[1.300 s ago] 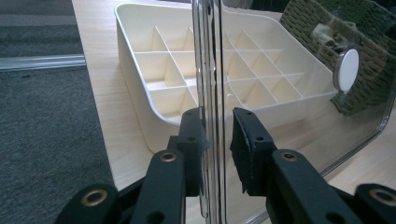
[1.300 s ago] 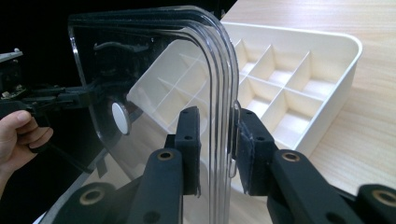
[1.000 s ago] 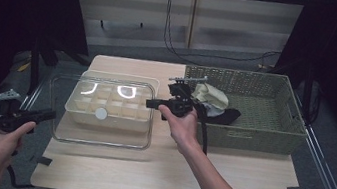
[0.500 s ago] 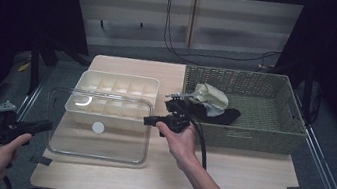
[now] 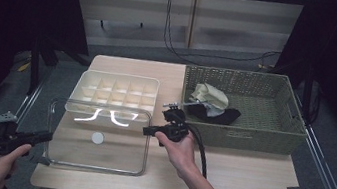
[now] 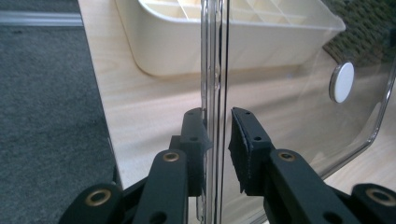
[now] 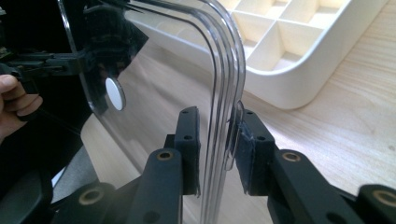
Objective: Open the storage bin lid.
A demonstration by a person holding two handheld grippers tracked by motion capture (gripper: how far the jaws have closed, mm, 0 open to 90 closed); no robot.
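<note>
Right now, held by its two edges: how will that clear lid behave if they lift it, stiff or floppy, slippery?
Probably stiff: the clear lid keeps a flat, straight-edged shape between the left gripper and right gripper. Likely slippery: glossy plastic with only a thin rim between the jaws in both gripper views. Probably light, being a thin transparent sheet.

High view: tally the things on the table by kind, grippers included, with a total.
Clear lid: 1
Cream compartment tray: 1
Wicker basket: 1
Cloth items in the basket, one cream, one black: 2
Grippers, left and right: 2
Total: 7
</note>
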